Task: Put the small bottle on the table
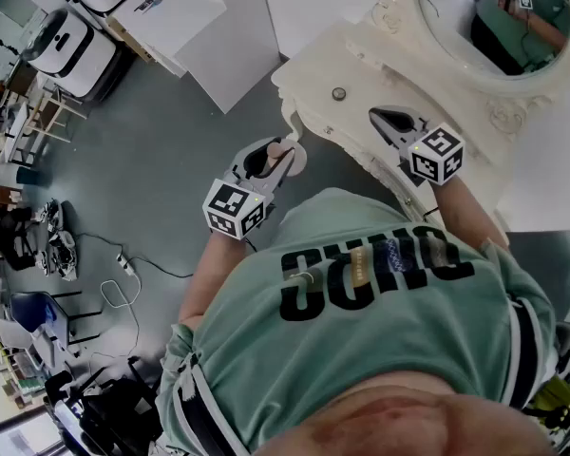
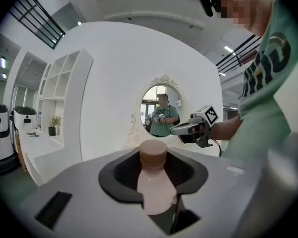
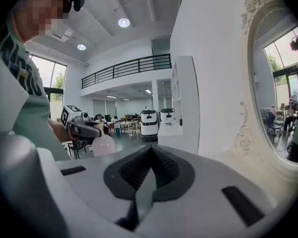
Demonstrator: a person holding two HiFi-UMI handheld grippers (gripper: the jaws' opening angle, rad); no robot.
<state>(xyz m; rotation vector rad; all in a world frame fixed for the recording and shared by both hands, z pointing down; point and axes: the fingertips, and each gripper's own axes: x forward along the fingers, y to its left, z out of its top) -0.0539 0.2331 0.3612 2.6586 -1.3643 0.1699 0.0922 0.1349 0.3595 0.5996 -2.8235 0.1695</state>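
A small pale pink bottle (image 2: pixel 154 188) with a brown cap stands upright between the jaws of my left gripper (image 1: pixel 271 160), which is shut on it. In the head view the small bottle (image 1: pixel 286 151) hangs over the grey floor, just left of the cream dressing table (image 1: pixel 347 60). My right gripper (image 1: pixel 396 119) is over the table's edge, its jaws together with nothing between them. The right gripper view shows the held bottle (image 3: pixel 104 146) off to the left. The oval mirror (image 1: pixel 494 12) stands at the back of the table.
A small round knob (image 1: pixel 339 93) lies on the tabletop. White service robots (image 1: pixel 71 50) stand on the floor at upper left. Cables and a power strip (image 1: pixel 125 266) lie on the floor at left. A white shelf unit (image 2: pixel 59 98) stands against the wall.
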